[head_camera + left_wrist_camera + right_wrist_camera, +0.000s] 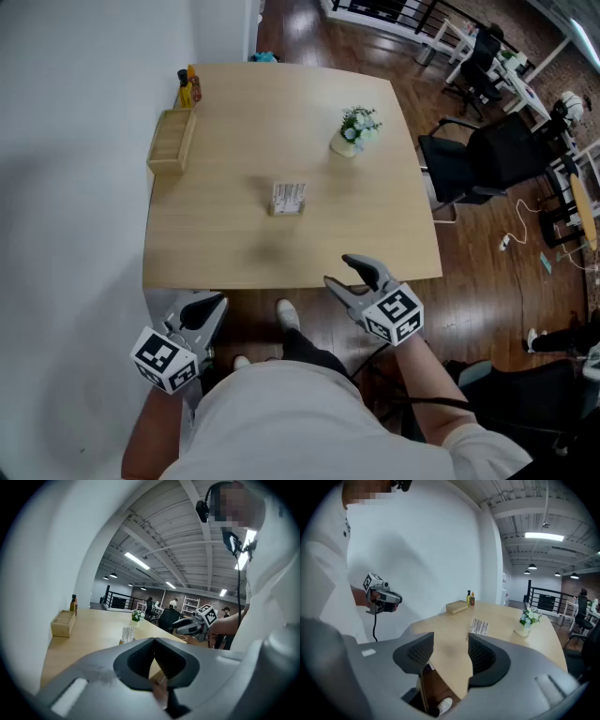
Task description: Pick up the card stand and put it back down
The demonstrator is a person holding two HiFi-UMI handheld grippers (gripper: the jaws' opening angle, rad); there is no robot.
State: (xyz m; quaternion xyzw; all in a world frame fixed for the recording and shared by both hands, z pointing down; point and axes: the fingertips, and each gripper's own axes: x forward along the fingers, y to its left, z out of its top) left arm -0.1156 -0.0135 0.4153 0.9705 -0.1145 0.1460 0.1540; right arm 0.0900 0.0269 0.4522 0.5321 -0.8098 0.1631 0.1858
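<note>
- While both tools hang short of it, the card stand point(289, 198) sits untouched on the pale wooden table point(225, 246). It is a small upright holder whose white card carries rows of dark print too fine to read.
- Seen from the right gripper view, the card stand point(479, 626) shows its printed face leaning back a little. From the left gripper view, the card stand point(127, 633) shows as a narrow white strip.
- Left of the card stand and nearer the person, the left gripper point(214, 304) hovers off the table's near edge, well apart from the stand. Its jaws are pressed together at the tips with nothing between them.
- Left of the card stand and beyond it, a wooden box point(172, 141) lies by the wall, with two small bottles point(188, 87) just behind it.
- Right of the card stand and beyond it stands a small pot of flowers point(355, 131).
- Right of the card stand and nearer the person, the right gripper point(339, 270) hangs over the table's near edge. Its jaws are spread wide and empty, and point roughly toward the stand, which stands well apart from them.
</note>
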